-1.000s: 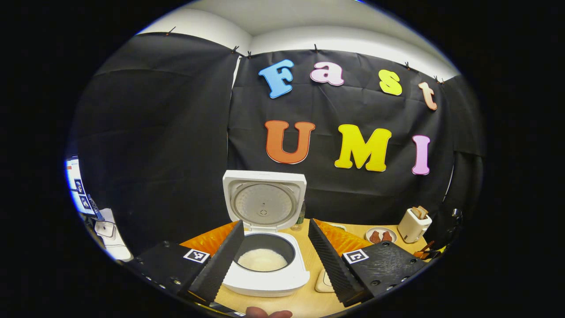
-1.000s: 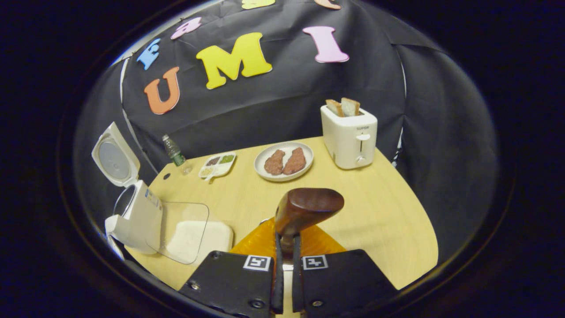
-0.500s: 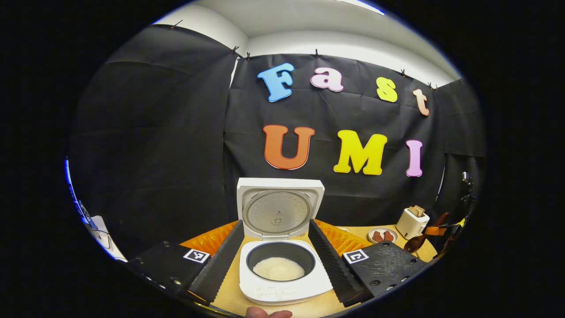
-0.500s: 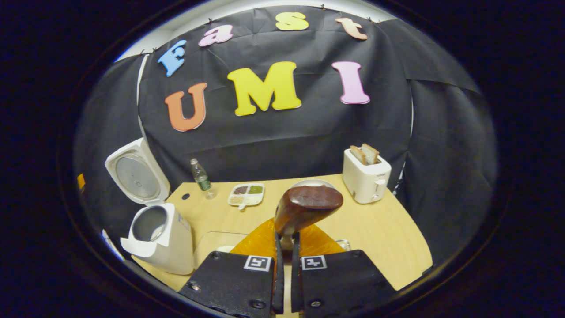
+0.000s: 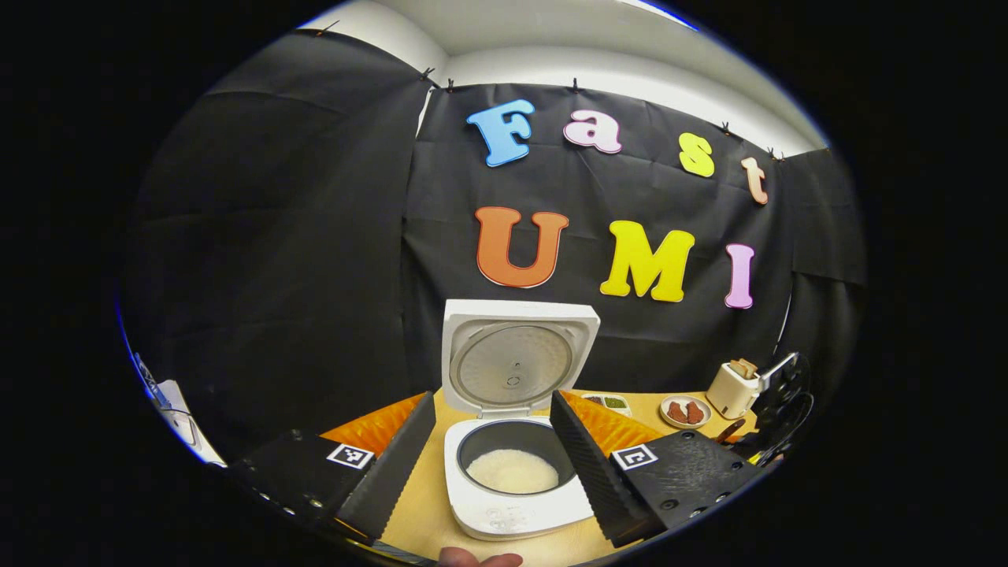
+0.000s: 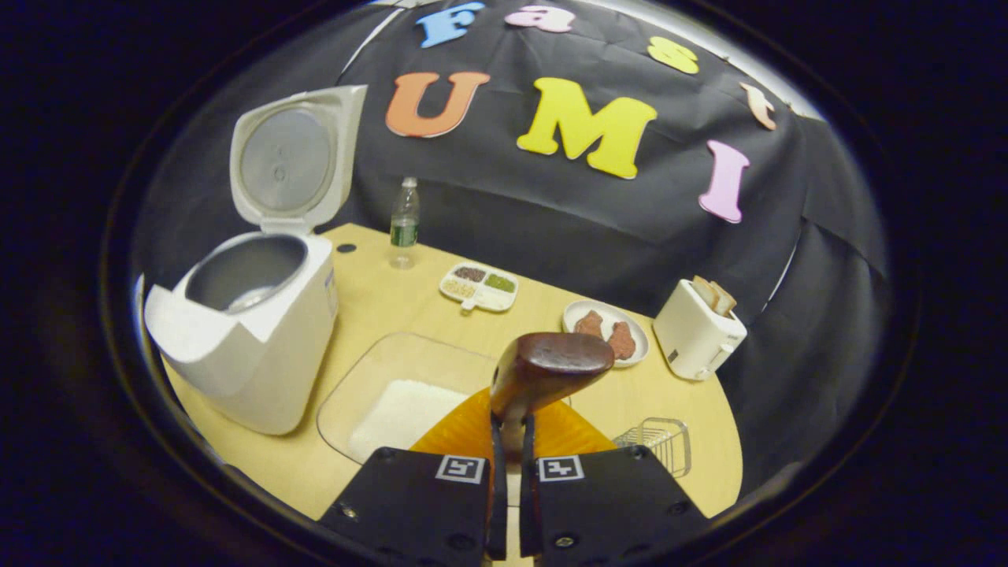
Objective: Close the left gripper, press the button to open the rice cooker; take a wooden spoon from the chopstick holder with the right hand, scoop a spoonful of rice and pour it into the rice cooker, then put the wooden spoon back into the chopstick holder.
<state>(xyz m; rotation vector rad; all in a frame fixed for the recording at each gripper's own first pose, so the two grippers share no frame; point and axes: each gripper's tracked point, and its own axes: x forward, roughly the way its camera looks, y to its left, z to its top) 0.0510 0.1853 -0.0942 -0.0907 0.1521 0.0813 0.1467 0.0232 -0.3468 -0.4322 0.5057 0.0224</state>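
Observation:
The white rice cooker [image 5: 516, 504] stands open with its lid [image 5: 516, 366] upright and rice in the pot [image 5: 512, 471]. My left gripper [image 5: 492, 398] is open just in front of it, a finger on either side, nothing held. My right gripper [image 6: 510, 429] is shut on the neck of the dark wooden spoon [image 6: 551, 364], whose bowl sticks up ahead of the fingers above the table. Below the spoon lies a glass dish of rice [image 6: 398, 405]. The cooker [image 6: 252, 323] is to its left. A wire holder [image 6: 657, 442] sits at the lower right.
On the wooden table [image 6: 378, 303] stand a water bottle [image 6: 404, 216], a small divided dish [image 6: 478, 286], a plate with two meat pieces [image 6: 605, 323] and a white toaster with bread [image 6: 697, 331]. The right gripper's frame [image 5: 780, 398] shows far right beside the toaster [image 5: 732, 387].
The right gripper with the spoon swung left and tilted down, bringing the rice dish and cooker nearer in its view. The left gripper drifted slightly; it stays open.

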